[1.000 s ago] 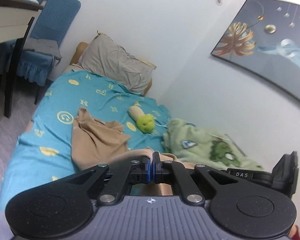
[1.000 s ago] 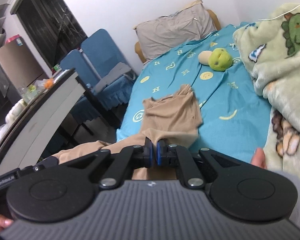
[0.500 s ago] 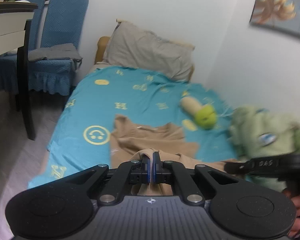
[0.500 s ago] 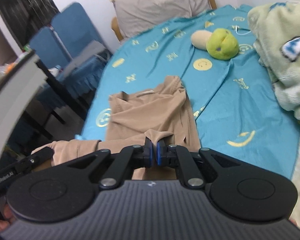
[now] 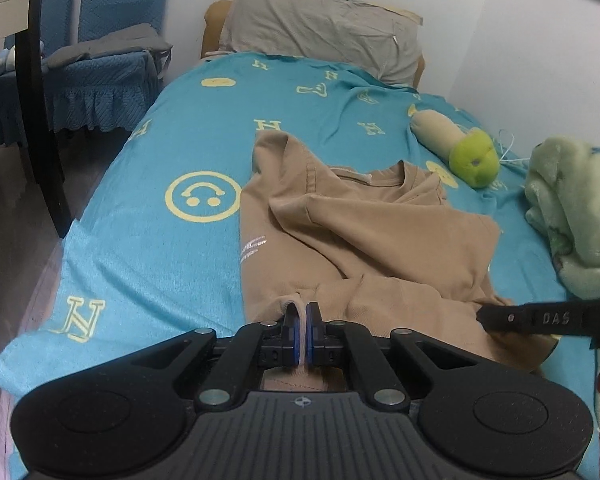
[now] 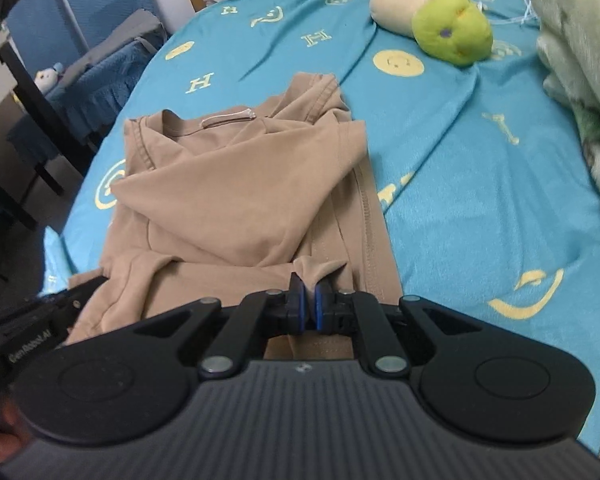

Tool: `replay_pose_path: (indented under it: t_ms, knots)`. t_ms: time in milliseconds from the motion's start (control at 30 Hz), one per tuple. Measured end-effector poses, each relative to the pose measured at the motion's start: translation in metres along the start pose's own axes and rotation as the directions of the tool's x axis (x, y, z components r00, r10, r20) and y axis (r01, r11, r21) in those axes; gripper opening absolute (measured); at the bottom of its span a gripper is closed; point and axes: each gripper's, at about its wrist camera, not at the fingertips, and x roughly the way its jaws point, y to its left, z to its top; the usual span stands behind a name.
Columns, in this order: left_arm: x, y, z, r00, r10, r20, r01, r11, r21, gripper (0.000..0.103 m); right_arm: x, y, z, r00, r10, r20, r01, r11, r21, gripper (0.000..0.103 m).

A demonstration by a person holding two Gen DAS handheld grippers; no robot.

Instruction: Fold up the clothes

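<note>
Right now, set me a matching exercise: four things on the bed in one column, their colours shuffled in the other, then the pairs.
Things:
1. shirt
2. bedsheet
3. pillow
4. plush toy's head

Colours:
A. lime green
B. grey
C. tan
D. turquoise with yellow prints

Pairs: 1-C, 2-D, 3-B, 4-A

Ahead of me a bed [image 5: 148,240] runs lengthwise under a turquoise sheet printed with yellow letters and smiley faces. A grey pillow [image 5: 320,20] leans at its head against a plain white wall [image 5: 520,60]. To my left stand blue-covered chairs [image 5: 100,60], a dark table leg [image 5: 40,120] and grey flooring [image 5: 16,240].
</note>
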Motion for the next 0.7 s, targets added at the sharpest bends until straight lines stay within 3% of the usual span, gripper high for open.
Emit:
replay_pose_path:
  t_ms: [100,167,233,300,367,433,500,600,700]
  knots:
    - [-0.009,-0.005,0.002,1.000,0.008,0.017,-0.008,1.000,0.018,0.005,0.000,0.003,-0.001,1.000,-0.016,0.007,0.017,1.000,-0.016,0.011]
    - [-0.022,-0.010,0.003,0.999,0.015,0.044,-0.016,0.999,0.033,0.013,-0.011,0.002,0.000,1.000,-0.006,0.030,0.006,1.000,-0.009,0.011]
    - [-0.042,-0.017,0.005,0.996,0.006,0.084,-0.010,0.999,0.048,0.032,-0.022,-0.001,0.000,0.998,0.006,0.055,-0.006,1.000,0.000,0.014]
    - [-0.065,-0.022,0.004,0.992,-0.001,0.127,-0.004,0.999,0.042,0.048,-0.034,-0.003,0.000,0.997,0.019,0.081,-0.020,1.000,0.009,0.043]
    - [-0.090,-0.029,0.003,0.985,-0.007,0.175,-0.003,0.998,0.057,0.057,-0.045,-0.006,0.000,0.994,0.031,0.106,-0.033,0.999,0.018,0.063]
    - [-0.116,-0.038,-0.002,0.978,-0.010,0.210,-0.008,0.996,0.084,0.075,-0.069,-0.003,-0.006,0.983,0.053,0.173,-0.052,0.999,-0.012,0.076]
    - [-0.141,-0.047,-0.009,0.971,-0.031,0.236,0.001,0.992,0.125,0.087,-0.095,0.000,-0.012,0.967,0.078,0.244,-0.069,0.997,-0.047,0.090]
    - [-0.170,-0.061,-0.021,0.965,-0.046,0.260,0.000,0.985,0.173,0.103,-0.132,0.004,-0.022,0.931,0.119,0.345,-0.090,0.991,-0.101,0.092]
    - [-0.191,-0.066,-0.036,0.955,-0.026,0.296,-0.027,0.985,0.173,0.103,-0.150,0.008,-0.037,0.921,0.114,0.373,-0.072,0.989,-0.125,0.092]
